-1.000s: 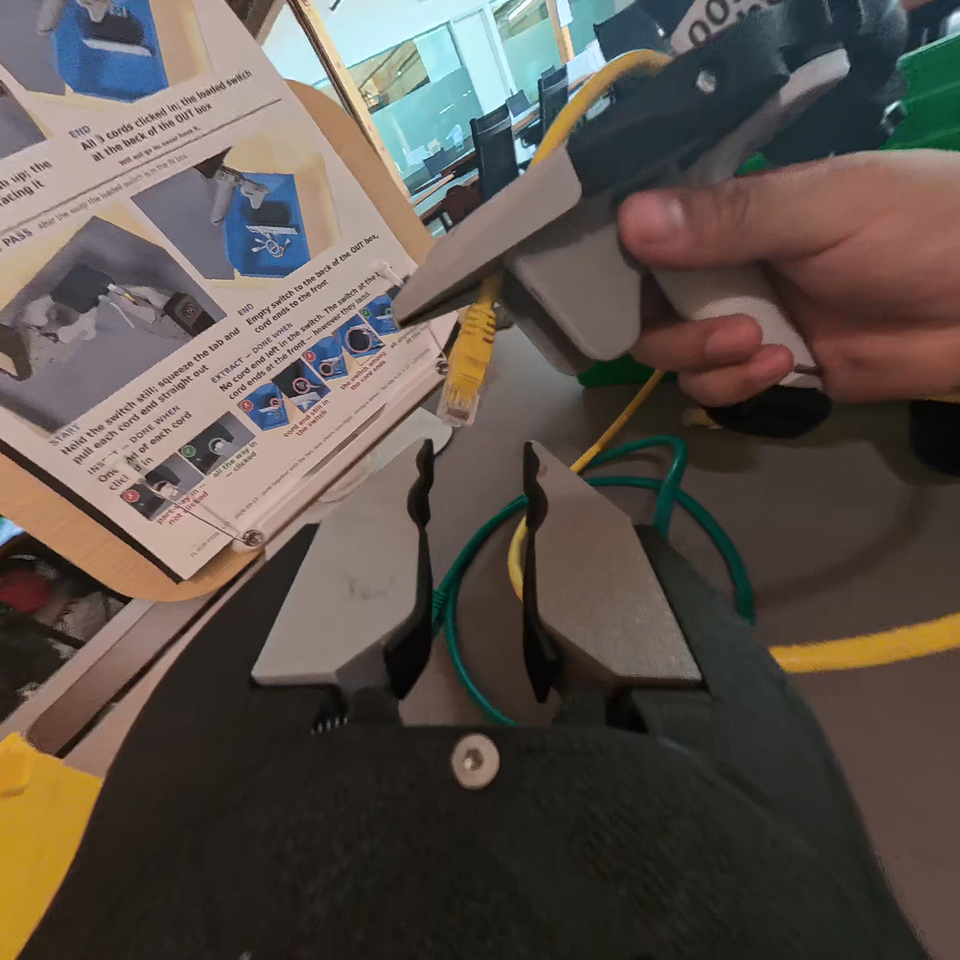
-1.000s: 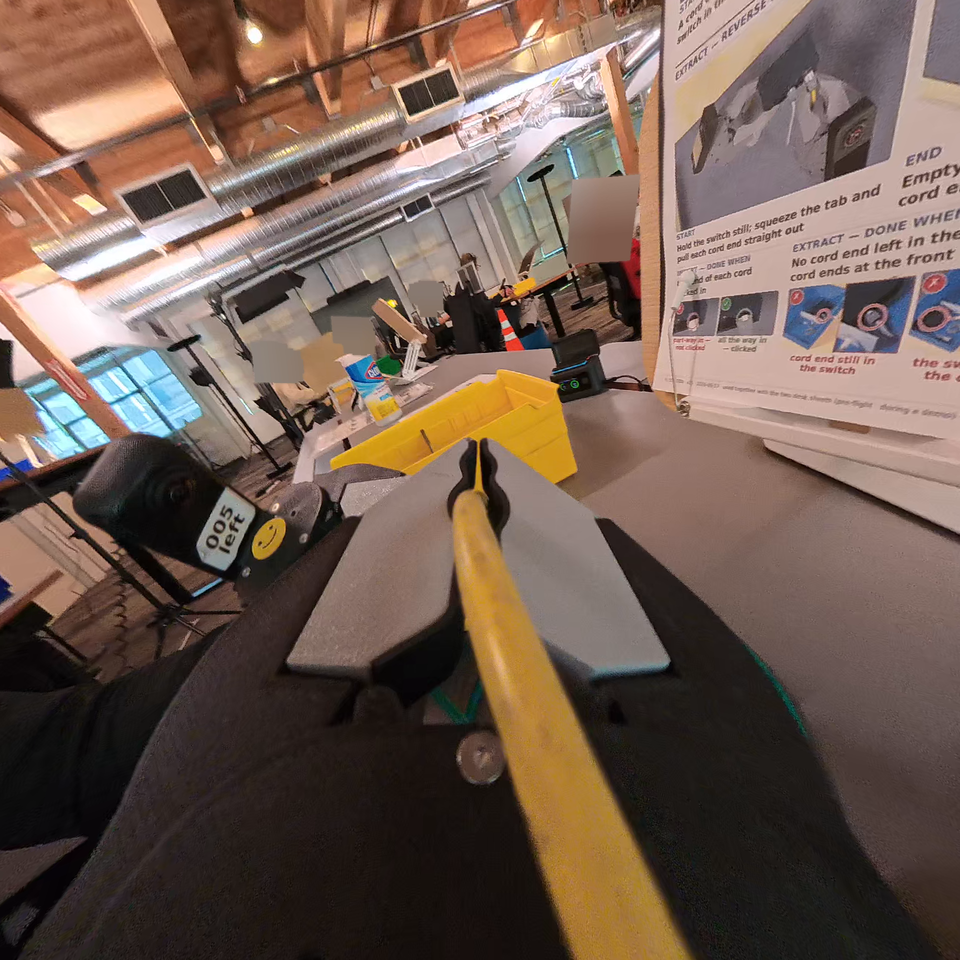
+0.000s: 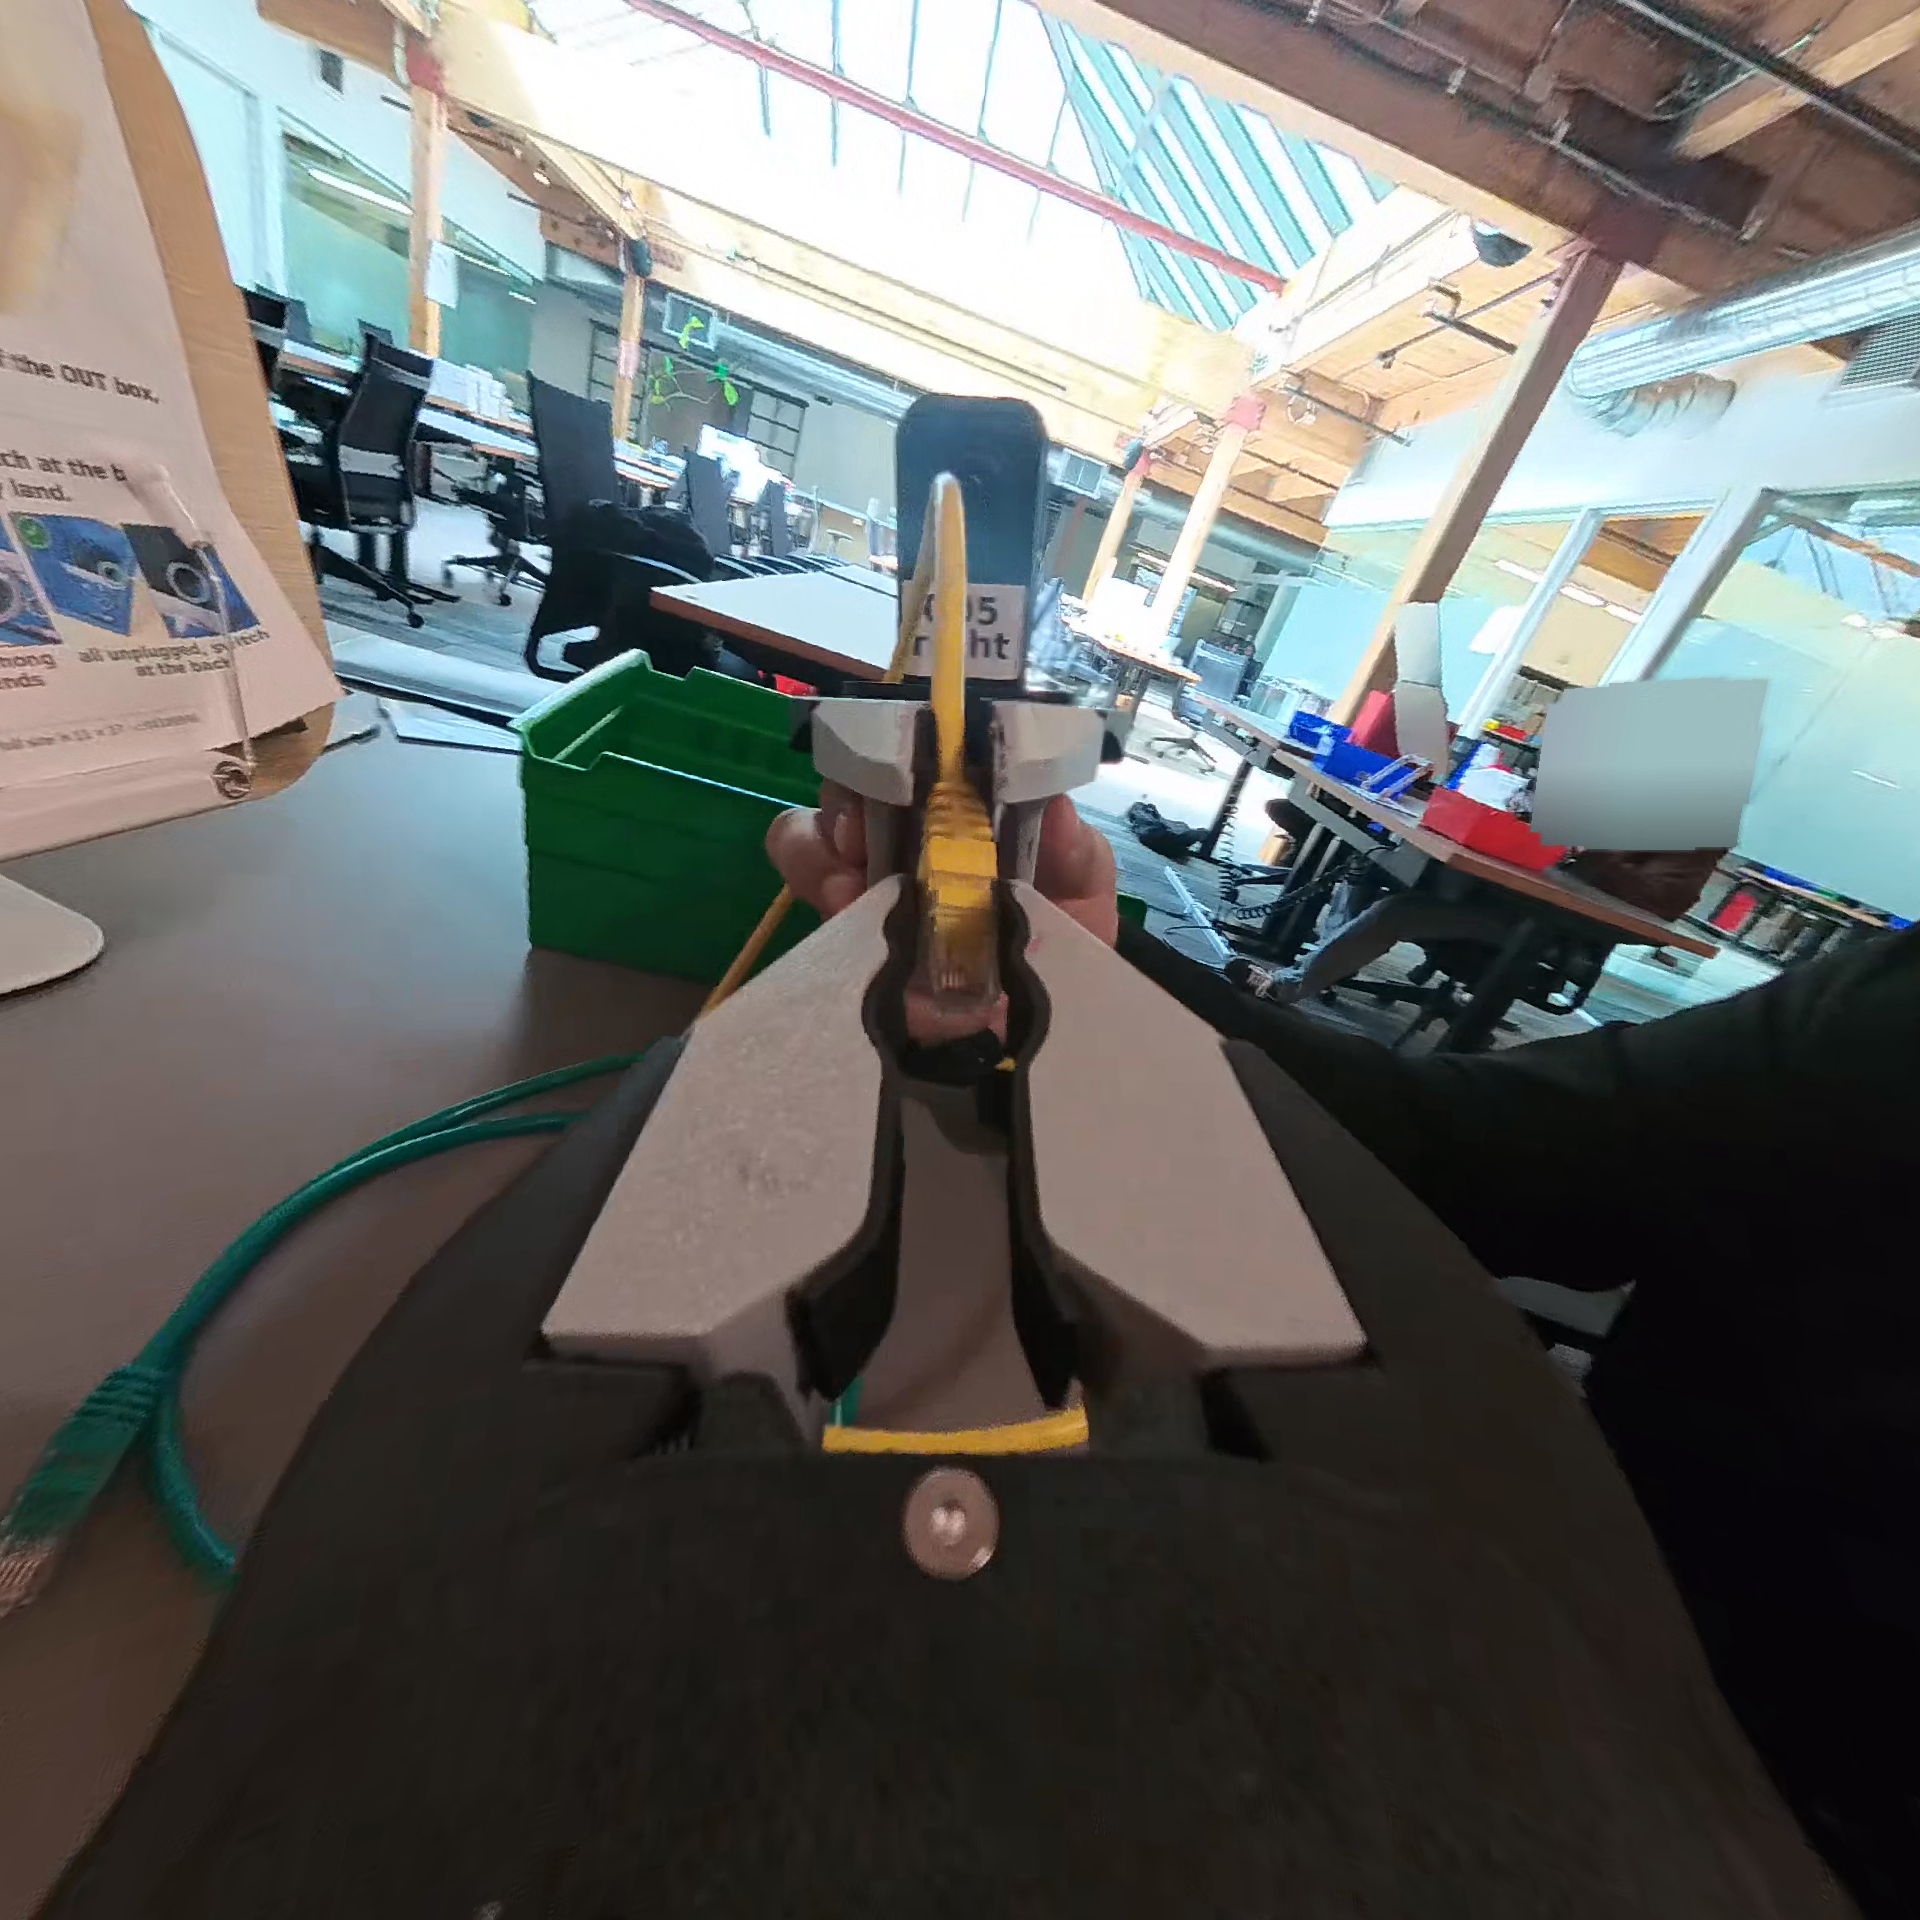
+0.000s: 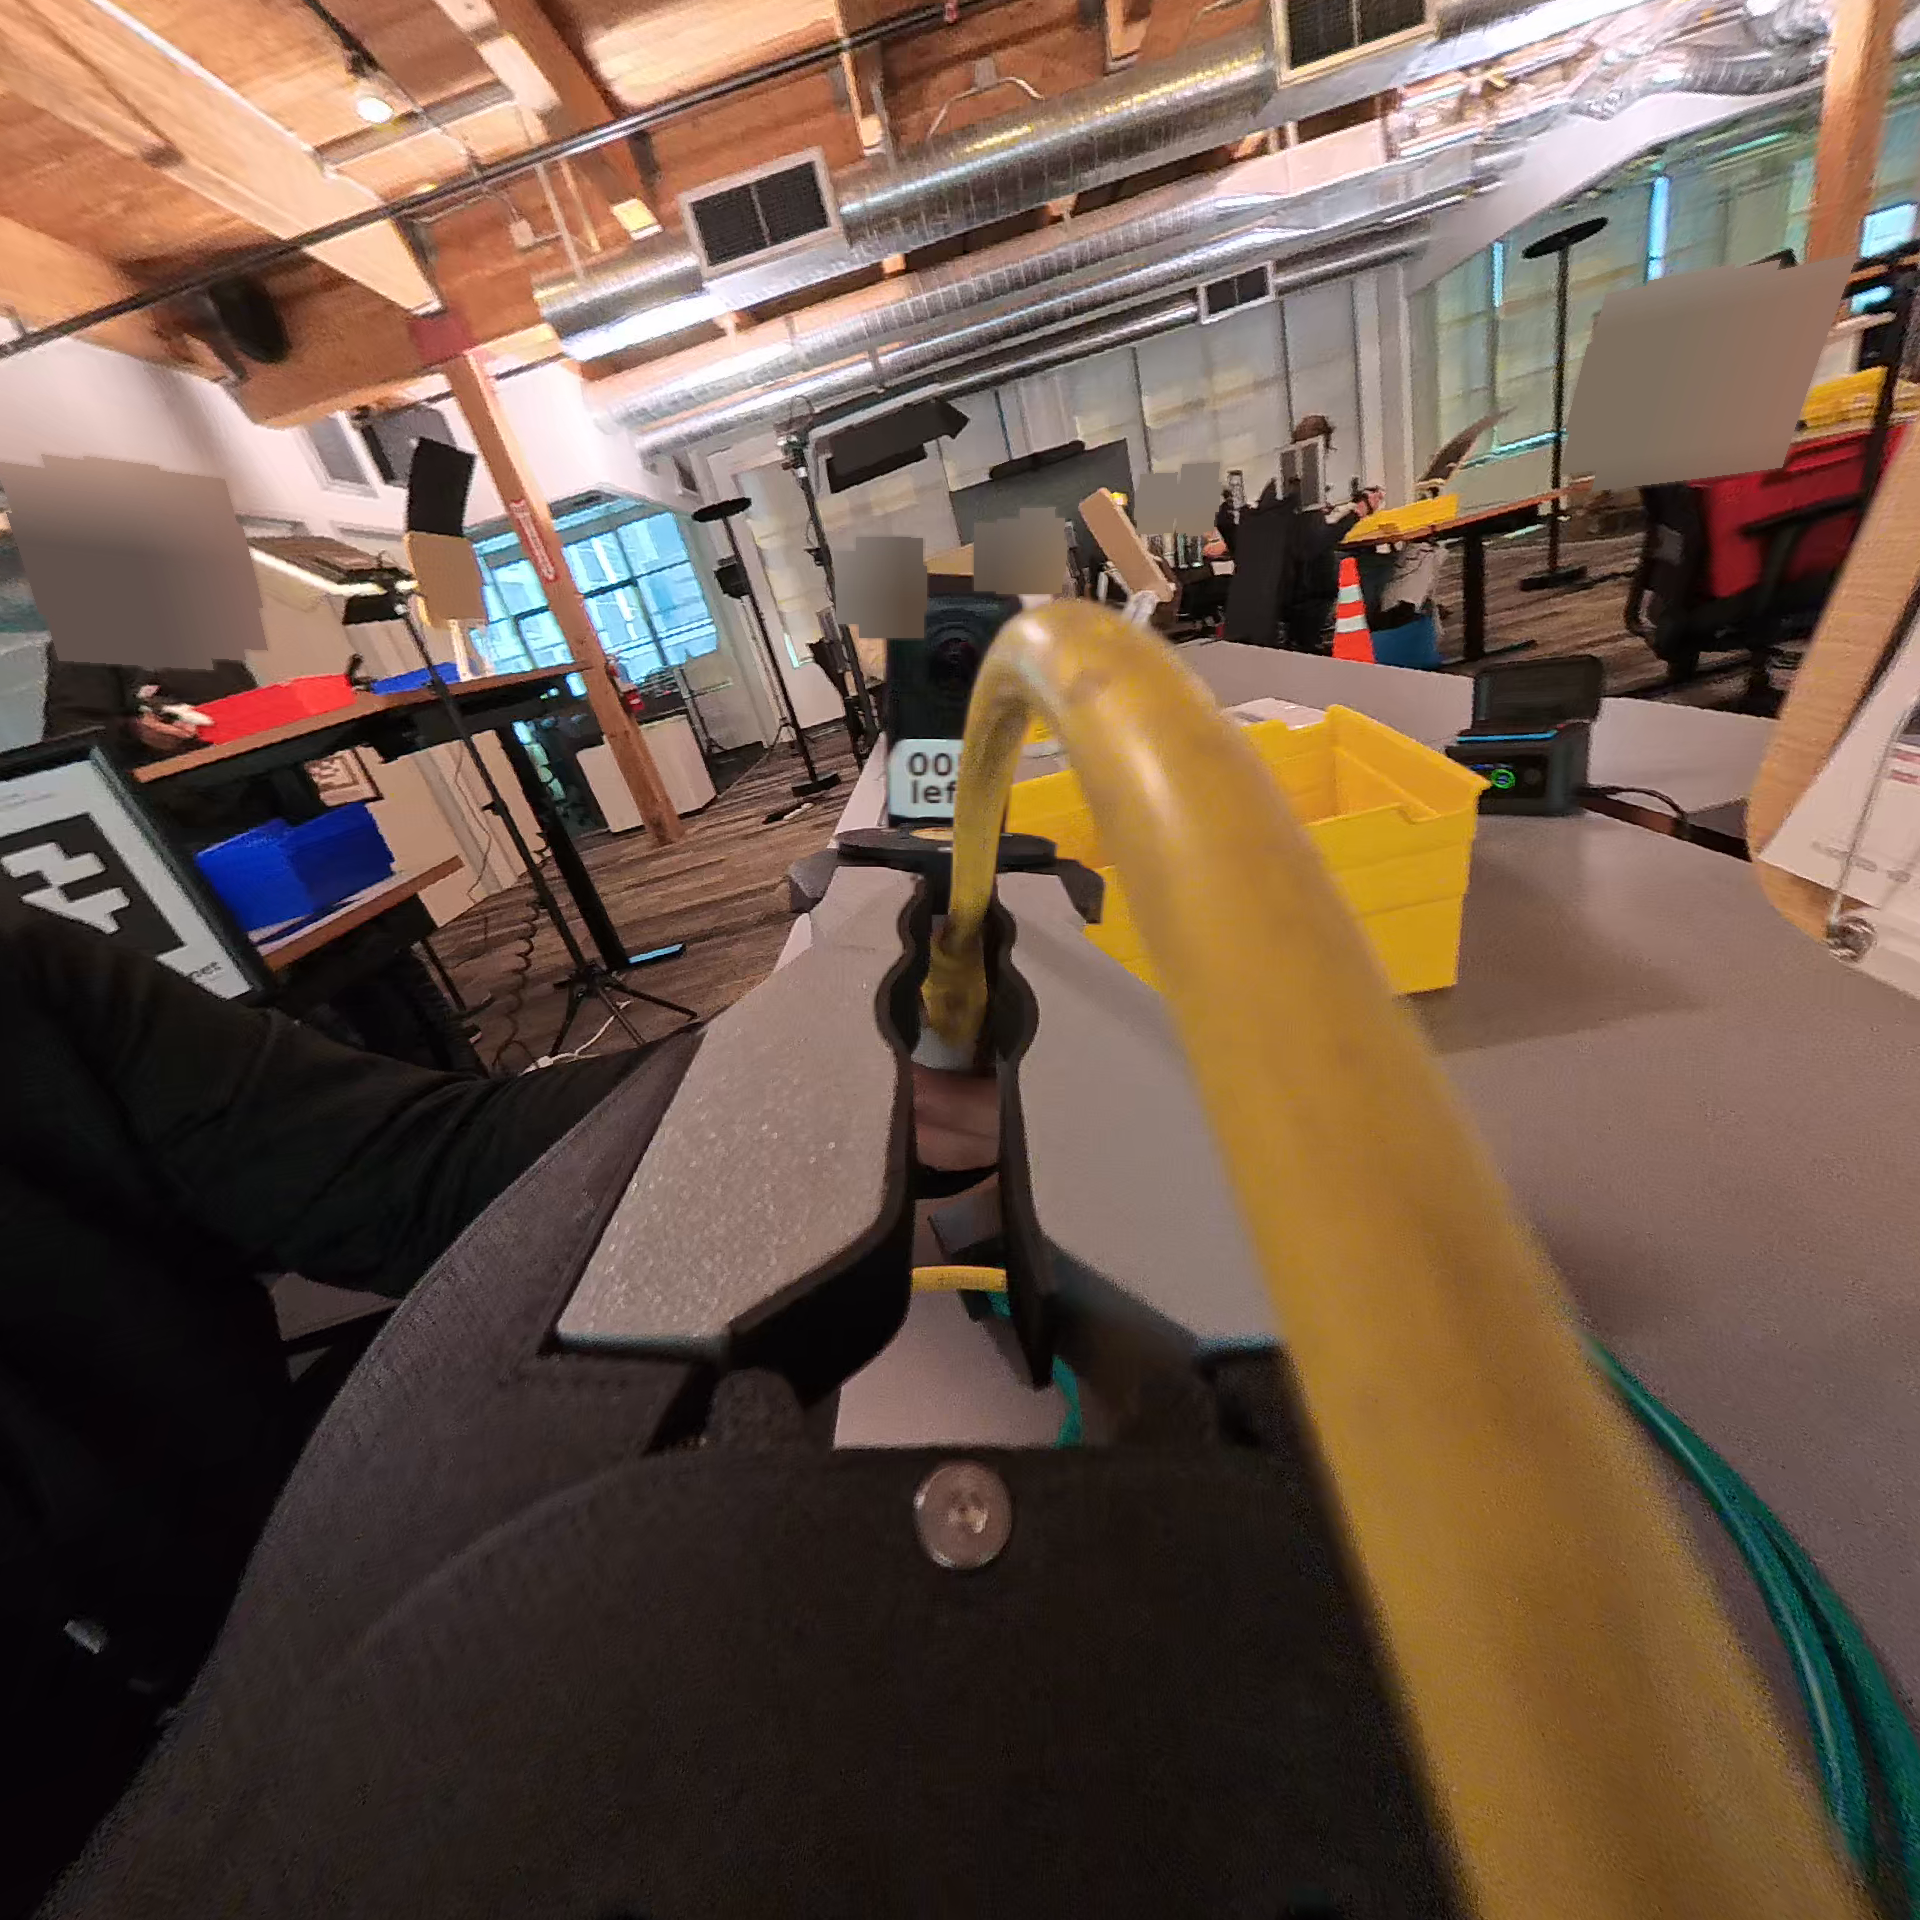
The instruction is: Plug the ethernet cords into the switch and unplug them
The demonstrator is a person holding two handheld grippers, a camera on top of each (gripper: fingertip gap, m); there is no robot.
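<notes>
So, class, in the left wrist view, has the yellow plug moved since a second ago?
Yes. The yellow plug has left the lower corner of the instruction board, shifting right, and now sits between the fingertips of the left gripper, before the green bin.

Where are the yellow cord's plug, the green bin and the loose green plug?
yellow cord's plug (image 3: 961,914), left wrist view: on the plug body between the fingers.
green bin (image 3: 644,831), left wrist view: on its front wall.
green plug (image 3: 73,1455), left wrist view: on its boot.

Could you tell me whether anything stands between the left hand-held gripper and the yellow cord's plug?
Nothing visible does: the yellow plug sits between the fingertips of the left hand-held gripper, with the right hand-held gripper holding it from the far side.
</notes>
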